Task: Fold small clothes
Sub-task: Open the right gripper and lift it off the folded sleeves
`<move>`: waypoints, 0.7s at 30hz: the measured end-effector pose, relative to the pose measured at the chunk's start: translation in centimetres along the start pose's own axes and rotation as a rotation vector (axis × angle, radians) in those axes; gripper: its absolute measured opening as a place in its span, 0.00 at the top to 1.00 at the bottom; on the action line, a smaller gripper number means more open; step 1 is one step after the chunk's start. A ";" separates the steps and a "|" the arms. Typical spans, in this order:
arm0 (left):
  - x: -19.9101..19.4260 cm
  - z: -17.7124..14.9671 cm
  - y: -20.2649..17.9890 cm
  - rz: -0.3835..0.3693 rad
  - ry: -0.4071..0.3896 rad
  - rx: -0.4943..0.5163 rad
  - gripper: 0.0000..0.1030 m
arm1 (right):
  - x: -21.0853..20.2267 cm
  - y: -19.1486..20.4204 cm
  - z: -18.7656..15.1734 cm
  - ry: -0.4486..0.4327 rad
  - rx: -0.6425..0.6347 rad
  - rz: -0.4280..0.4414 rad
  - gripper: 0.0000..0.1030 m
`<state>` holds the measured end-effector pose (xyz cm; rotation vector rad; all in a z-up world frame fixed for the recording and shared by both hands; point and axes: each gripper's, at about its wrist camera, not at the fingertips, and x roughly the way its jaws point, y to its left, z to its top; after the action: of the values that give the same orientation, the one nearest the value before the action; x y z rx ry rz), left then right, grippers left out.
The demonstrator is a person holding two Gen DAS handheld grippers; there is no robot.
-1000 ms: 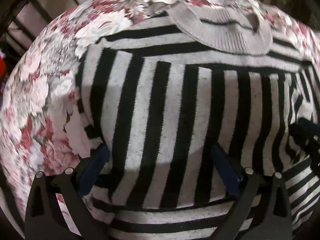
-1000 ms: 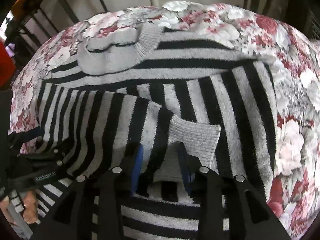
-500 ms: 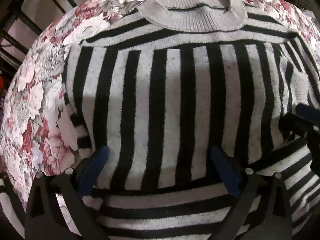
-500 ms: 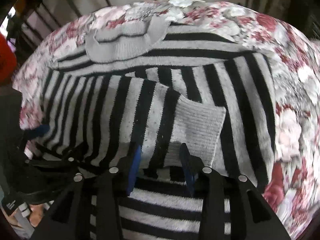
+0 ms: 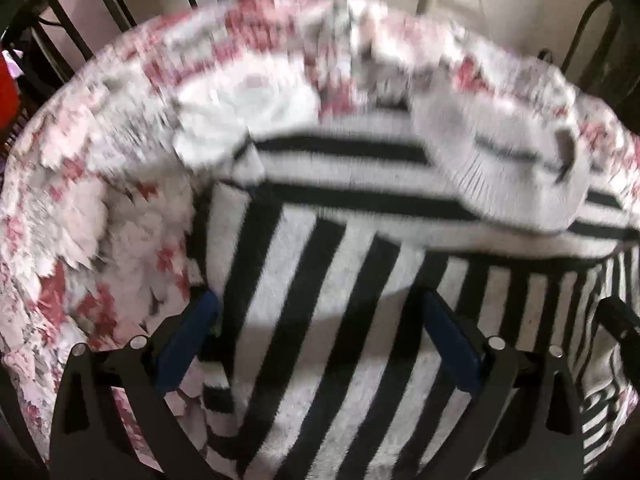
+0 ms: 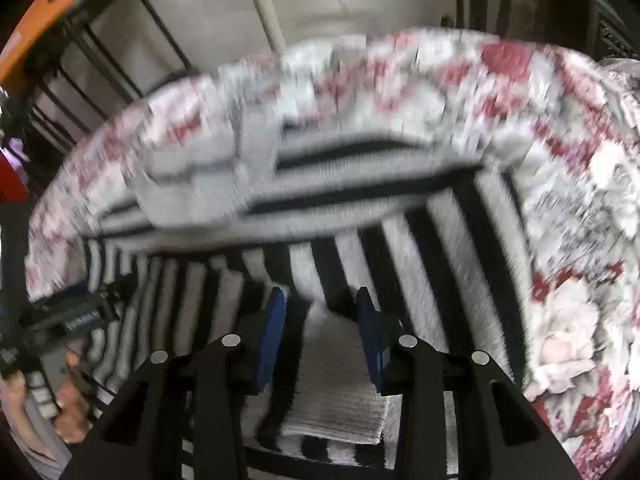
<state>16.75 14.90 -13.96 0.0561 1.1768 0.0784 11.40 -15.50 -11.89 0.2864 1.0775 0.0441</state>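
A black-and-white striped sweater (image 5: 340,320) with a grey ribbed collar (image 5: 512,160) lies on a floral bedspread (image 5: 100,200). My left gripper (image 5: 320,320) is open, its blue pads wide apart over the sweater's left half. In the right wrist view the sweater (image 6: 440,240) fills the middle, blurred. My right gripper (image 6: 320,312) is open, its pads either side of the folded sleeve with its grey cuff (image 6: 340,400) lying below them. The left gripper's body and the holding hand show in the right wrist view at the left edge (image 6: 72,320).
The floral bedspread (image 6: 560,200) reaches a pale wall (image 6: 320,8) at the back. Black metal bed bars (image 5: 72,20) stand at the far left. An orange object (image 6: 40,12) is at the upper left.
Both grippers have moved forward over the sweater toward the collar end, with motion blur. The right gripper now has the grey cuff beneath it. Both jaws kept the same width.
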 end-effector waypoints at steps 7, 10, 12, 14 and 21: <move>2.4 -0.9 2.4 -0.003 0.090 -0.069 0.04 | 1.3 -4.5 -0.1 0.048 0.109 -0.049 0.68; 0.8 -0.4 2.3 0.017 0.060 -0.051 0.05 | -0.6 -3.9 0.1 0.034 0.105 -0.053 0.67; -0.9 -0.2 2.0 0.036 0.006 -0.037 0.05 | -1.8 -2.5 0.3 0.016 0.079 -0.036 0.66; -2.4 -0.3 1.6 0.022 -0.006 -0.026 0.05 | -2.5 -1.5 0.0 0.028 0.048 -0.038 0.62; -6.8 -3.7 3.2 0.028 0.023 -0.024 0.05 | -4.5 0.5 -2.6 0.101 0.020 -0.026 0.60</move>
<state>10.64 17.50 -8.89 0.0509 1.1980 0.1185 7.02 -15.27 -9.04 0.2901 1.1825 0.0250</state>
